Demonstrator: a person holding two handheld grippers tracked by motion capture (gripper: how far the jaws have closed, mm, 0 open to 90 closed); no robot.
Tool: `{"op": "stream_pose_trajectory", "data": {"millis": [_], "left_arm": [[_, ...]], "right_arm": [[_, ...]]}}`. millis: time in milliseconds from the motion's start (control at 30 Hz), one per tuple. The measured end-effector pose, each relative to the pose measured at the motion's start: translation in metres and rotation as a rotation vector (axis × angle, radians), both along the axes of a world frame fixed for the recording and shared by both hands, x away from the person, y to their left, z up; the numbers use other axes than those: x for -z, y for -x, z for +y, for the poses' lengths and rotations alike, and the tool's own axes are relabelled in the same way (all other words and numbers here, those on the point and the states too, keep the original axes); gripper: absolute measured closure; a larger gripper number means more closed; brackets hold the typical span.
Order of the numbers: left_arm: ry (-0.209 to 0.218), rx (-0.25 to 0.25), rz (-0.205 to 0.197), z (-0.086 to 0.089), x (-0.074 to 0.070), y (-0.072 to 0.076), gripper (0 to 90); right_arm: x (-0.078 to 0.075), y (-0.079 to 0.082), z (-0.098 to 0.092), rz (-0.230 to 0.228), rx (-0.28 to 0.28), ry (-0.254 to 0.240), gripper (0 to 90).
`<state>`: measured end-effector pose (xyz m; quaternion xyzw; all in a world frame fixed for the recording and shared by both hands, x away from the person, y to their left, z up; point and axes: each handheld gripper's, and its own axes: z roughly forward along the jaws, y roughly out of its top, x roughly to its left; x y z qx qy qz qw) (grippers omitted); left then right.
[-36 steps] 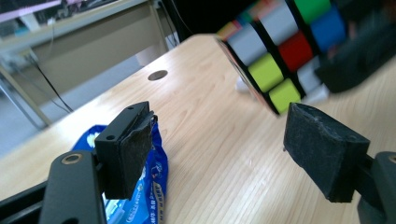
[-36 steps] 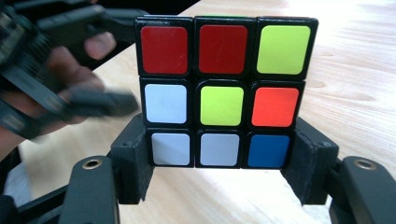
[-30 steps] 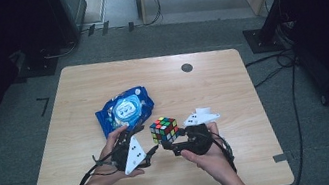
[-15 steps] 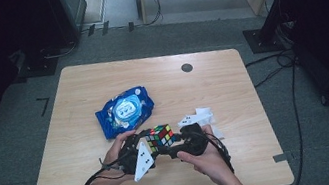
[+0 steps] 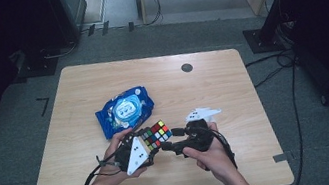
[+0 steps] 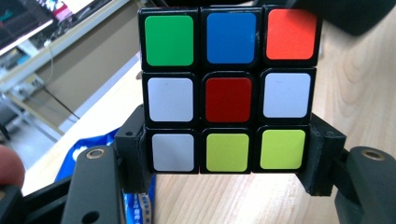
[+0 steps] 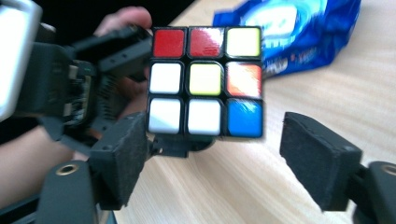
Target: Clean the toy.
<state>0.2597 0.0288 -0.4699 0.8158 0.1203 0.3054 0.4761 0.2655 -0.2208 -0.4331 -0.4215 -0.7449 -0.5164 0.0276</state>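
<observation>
Cube (image 5: 156, 135) sits lifted over the near middle of the bench (image 5: 232, 86), pinched by its lowest layer between the pads of the left hand-held gripper (image 6: 227, 156). The left gripper view shows a red-centred face; the right gripper view shows a yellow-centred one instead. The right hand-held gripper (image 7: 210, 156) stands spread just beside the cube, its pads off it; its jaws have just been opening. From the high view, a blue packet (image 5: 124, 109) lies just beyond, to the left.
</observation>
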Motion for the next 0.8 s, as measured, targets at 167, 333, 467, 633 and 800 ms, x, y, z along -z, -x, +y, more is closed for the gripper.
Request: {"op": "stream_pose_trajectory", "data": {"millis": [167, 333, 467, 633, 800], "left_arm": [[0.076, -0.039, 0.07, 0.013, -0.002, -0.01, 34.3], [0.124, -0.048, 0.105, 0.018, -0.005, -0.014, 34.3], [0.134, -0.044, 0.112, 0.019, -0.006, -0.014, 34.3], [0.126, -0.038, 0.115, 0.018, -0.005, -0.014, 34.3], [0.123, -0.032, 0.115, 0.016, -0.005, -0.013, 34.3]], "right_arm": [[0.003, -0.007, -0.026, -0.039, 0.138, 0.009, 31.5], [0.026, -0.019, -0.053, -0.087, 0.37, 0.268, 39.3], [0.053, -0.029, -0.07, -0.044, 0.5, 0.38, 41.7], [0.073, -0.033, -0.08, -0.004, 0.514, 0.433, 42.3], [0.081, -0.03, -0.073, -0.037, 0.461, 0.496, 45.5]]}}
